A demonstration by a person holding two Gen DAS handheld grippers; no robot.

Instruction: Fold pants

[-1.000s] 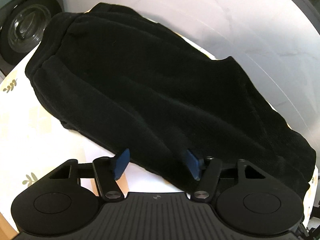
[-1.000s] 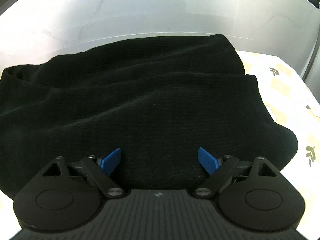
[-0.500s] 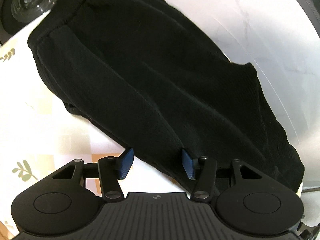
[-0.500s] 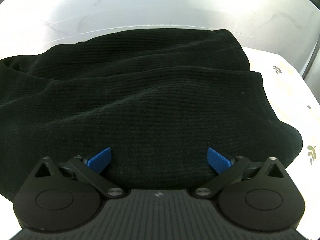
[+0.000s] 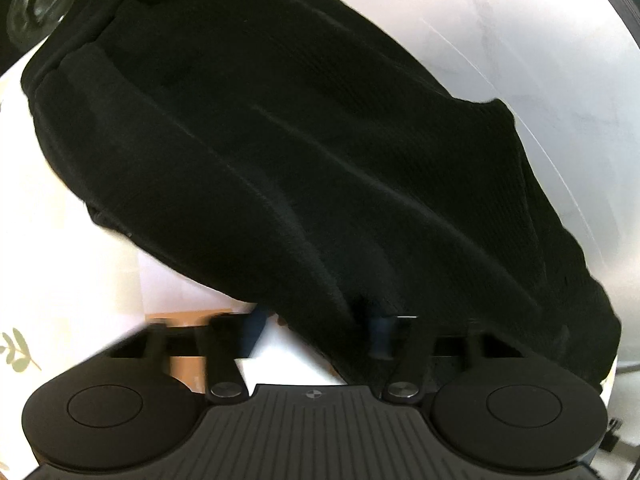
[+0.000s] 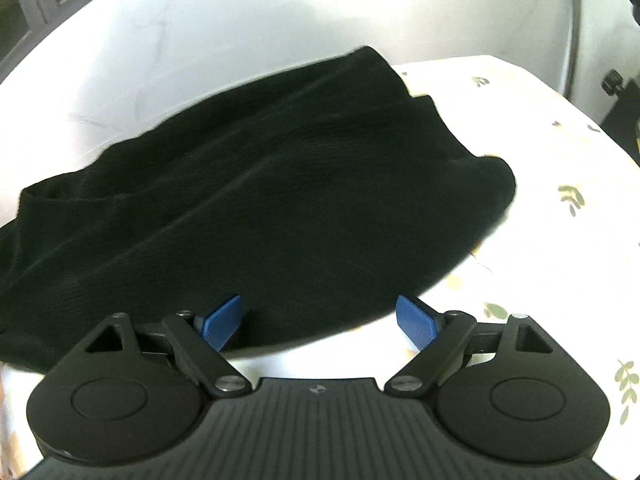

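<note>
Closing left hand-held gripper [image 5: 316, 330] on near edge of black pants [image 5: 280, 140], low centre, fabric between blurred fingers; right hand-held gripper [image 6: 320, 320] spread yet narrowing, pants [image 6: 260, 208] filling worktop [image 6: 560, 240] mid-frame.

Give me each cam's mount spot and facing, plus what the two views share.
Left wrist: sits on the left gripper, looking steeply down along its blurred fingers, which are closing with the near hem of the black ribbed fabric pants between them; a dark appliance door with a round window shows top left.
Right wrist: sits on the right gripper, angled down, blue pads wide and closing slightly, over the pants' edge, gripping nothing.
Shared: the pants, the white leaf-print tablecloth, the pale wall. No hand visible.
</note>
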